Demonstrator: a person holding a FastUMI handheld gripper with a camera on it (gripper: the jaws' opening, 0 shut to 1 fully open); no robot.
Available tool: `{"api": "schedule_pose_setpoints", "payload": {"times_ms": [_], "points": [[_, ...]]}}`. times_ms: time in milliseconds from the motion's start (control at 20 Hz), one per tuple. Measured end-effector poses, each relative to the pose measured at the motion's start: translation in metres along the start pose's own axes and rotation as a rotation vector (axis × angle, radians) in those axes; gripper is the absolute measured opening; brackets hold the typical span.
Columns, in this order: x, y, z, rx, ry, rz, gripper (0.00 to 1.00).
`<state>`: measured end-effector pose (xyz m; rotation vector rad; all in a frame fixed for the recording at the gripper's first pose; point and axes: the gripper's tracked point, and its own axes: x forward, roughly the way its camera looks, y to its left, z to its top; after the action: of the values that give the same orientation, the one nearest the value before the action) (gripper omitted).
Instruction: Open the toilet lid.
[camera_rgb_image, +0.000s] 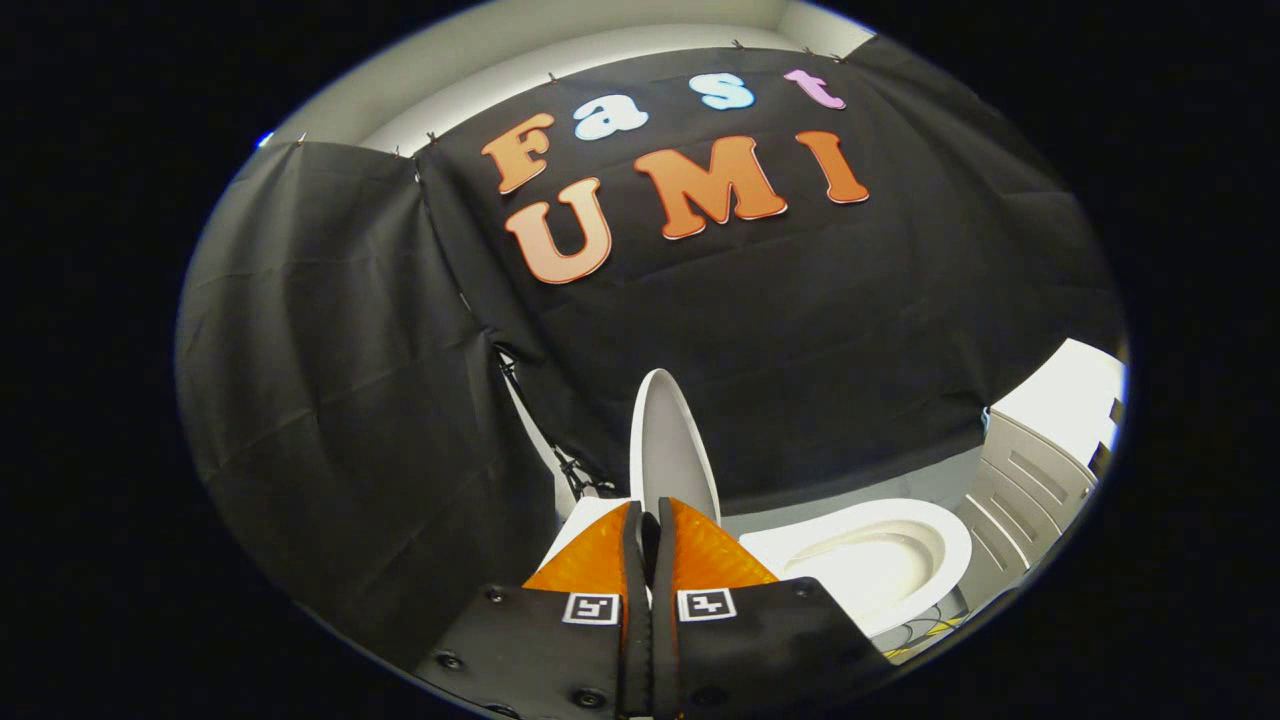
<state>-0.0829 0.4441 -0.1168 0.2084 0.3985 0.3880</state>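
Observation:
The white toilet lid (672, 445) stands raised, nearly upright, against the black cloth wall just beyond my fingertips. Its lower end is hidden behind the fingers (700, 555). To the right of the lid lies the open seat and bowl (880, 560), with the pale inside of the bowl showing. My gripper (650, 520) is shut; its jaws stand together with only a thin dark slit between them. I see nothing held in that slit. The tips sit in front of the lid's base, and I cannot tell whether they touch it.
A white cabinet (1040, 470) with panelled doors stands to the right of the toilet. A white flat surface (572, 528) shows left of the fingers. Black cloth (350, 380) hangs close behind and to the left of the lid.

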Motion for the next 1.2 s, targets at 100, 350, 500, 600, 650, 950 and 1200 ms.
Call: {"api": "schedule_pose_setpoints", "payload": {"times_ms": [100, 350, 500, 600, 650, 950, 1200], "points": [[0.002, 0.016, -0.006, -0.018, 0.008, 0.018, 0.08], [0.012, 0.053, -0.023, -0.067, 0.031, 0.063, 0.08], [0.014, 0.072, -0.034, -0.098, 0.045, 0.084, 0.08], [0.019, 0.082, -0.039, -0.116, 0.046, 0.09, 0.08], [0.02, 0.085, -0.041, -0.125, 0.049, 0.091, 0.08], [0.024, 0.104, -0.052, -0.184, 0.046, 0.103, 0.08], [0.018, 0.081, -0.036, -0.195, 0.017, 0.065, 0.08]]}}
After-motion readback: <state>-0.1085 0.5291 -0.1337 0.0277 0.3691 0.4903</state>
